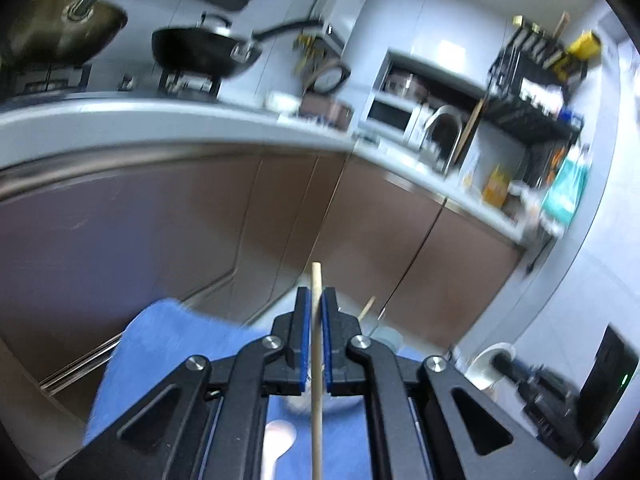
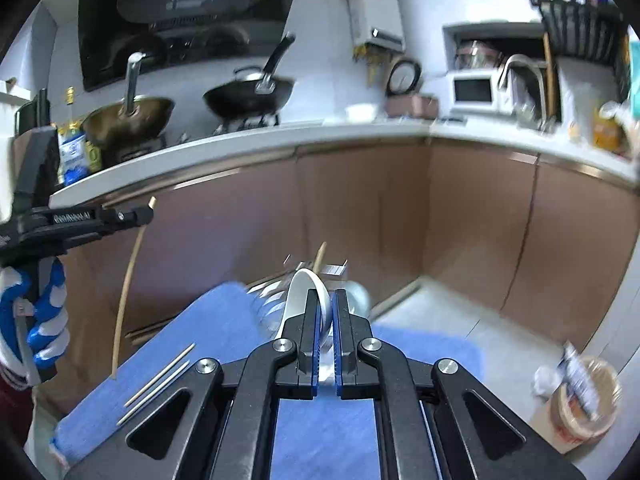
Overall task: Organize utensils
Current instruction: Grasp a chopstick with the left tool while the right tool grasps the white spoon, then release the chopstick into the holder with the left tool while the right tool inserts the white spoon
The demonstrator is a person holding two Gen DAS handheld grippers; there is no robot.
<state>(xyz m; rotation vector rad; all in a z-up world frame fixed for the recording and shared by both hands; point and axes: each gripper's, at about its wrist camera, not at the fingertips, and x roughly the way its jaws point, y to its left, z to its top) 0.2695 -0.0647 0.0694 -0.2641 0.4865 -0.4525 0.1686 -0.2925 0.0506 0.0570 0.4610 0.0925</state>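
The blue cloth (image 2: 224, 320), soft and napped, covers the worktop below both tools; 2 thin chopsticks (image 2: 160, 376) lie loose near its left edge. Beyond it stands a shiny wire-and-metal holder (image 2: 316, 270) with 1 wooden stick already upright in it, blurred.

The right tool (image 2: 327, 312) is pressed together on the handle of a white spoon (image 2: 298, 296), glossy and ceramic-looking, its deep bowl rising ahead of the pads. The left tool (image 1: 316, 312) pinches 1 long pale wooden chopstick (image 1: 317, 360), round and smooth, standing nearly upright between the blue pads.

Risks, as I judge them: the spoon's slick glaze could slide or swing in that narrow pinch and chip on landing. The chopstick, gripped near its top, could pivot and miss the holder.
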